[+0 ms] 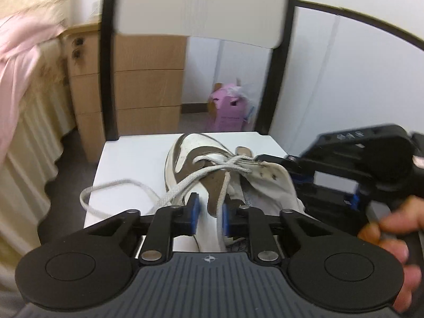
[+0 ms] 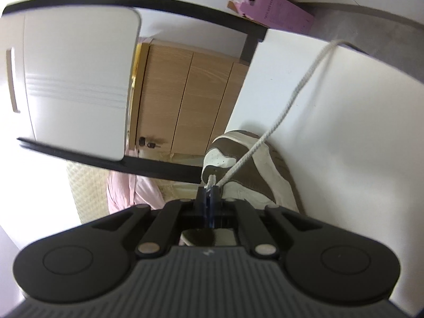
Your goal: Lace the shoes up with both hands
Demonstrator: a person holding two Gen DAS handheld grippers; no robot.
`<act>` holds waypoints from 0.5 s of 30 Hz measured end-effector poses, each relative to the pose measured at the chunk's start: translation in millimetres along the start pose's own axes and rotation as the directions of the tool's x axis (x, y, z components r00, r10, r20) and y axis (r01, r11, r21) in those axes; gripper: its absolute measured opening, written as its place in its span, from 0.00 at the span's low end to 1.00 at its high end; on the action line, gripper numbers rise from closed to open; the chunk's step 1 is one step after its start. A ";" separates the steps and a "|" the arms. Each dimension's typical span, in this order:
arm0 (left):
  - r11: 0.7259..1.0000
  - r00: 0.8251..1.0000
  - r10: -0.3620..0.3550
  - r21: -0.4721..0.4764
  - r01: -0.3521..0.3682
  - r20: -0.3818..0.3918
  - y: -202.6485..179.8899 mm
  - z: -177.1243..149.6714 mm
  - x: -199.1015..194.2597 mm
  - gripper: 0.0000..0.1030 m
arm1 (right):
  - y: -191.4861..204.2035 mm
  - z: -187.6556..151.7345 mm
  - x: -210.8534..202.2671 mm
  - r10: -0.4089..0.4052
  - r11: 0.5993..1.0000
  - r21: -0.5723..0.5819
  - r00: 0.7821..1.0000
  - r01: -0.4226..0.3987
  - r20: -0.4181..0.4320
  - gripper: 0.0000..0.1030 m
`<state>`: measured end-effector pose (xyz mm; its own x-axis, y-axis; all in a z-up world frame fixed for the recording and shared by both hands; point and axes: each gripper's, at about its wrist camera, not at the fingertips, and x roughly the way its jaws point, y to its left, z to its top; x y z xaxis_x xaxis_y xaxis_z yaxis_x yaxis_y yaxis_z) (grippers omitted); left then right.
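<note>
Sneaker (image 1: 201, 164) mid-seat on white chair (image 1: 111, 159). Right gripper (image 2: 209, 194) pinches lace (image 2: 278, 122); left gripper (image 1: 209, 212) spread around another strand. Threading seems underway; next, left should clamp.

A white and brown shoe (image 1: 201, 167) lies on the white surface (image 1: 127, 159). The left tool (image 1: 209, 216) stands with its blue pads apart, a strand of the white lace (image 1: 221, 198) hanging between them beside the right pad. Another length loops out to the left. The right tool (image 1: 267, 159) reaches in from the right at the shoe's tongue (image 1: 270, 175), a hand (image 1: 394, 238) on its grip.
</note>
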<state>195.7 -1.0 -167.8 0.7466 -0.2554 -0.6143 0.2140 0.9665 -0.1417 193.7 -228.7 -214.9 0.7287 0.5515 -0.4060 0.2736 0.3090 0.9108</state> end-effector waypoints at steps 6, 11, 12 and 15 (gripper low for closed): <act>0.997 0.998 0.067 0.031 -0.066 -0.006 -11.1 -4.6 11.1 0.12 | 4.5 5.7 -11.8 -0.025 0.998 -0.053 0.998 0.028 0.061 0.02; 0.997 0.998 0.067 0.036 -0.067 -0.013 -10.7 -6.4 13.6 0.12 | -0.1 18.7 -28.4 -0.059 0.997 -0.045 0.989 0.066 0.138 0.03; 0.997 0.998 0.063 0.033 -0.063 -0.014 -10.1 -6.4 13.6 0.13 | -1.5 22.3 -33.1 -0.064 0.997 -0.041 0.986 0.071 0.154 0.03; 0.998 0.999 0.051 0.023 -0.050 -0.019 -8.1 -6.6 13.7 0.16 | -1.9 33.0 -46.2 -0.079 0.992 -0.077 0.979 0.095 0.190 0.03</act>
<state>200.1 -12.2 -180.1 0.7444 -0.2056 -0.6353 0.1909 0.9772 -0.0925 180.2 -280.4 -195.4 0.8107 0.3684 -0.4551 0.2923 0.4190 0.8597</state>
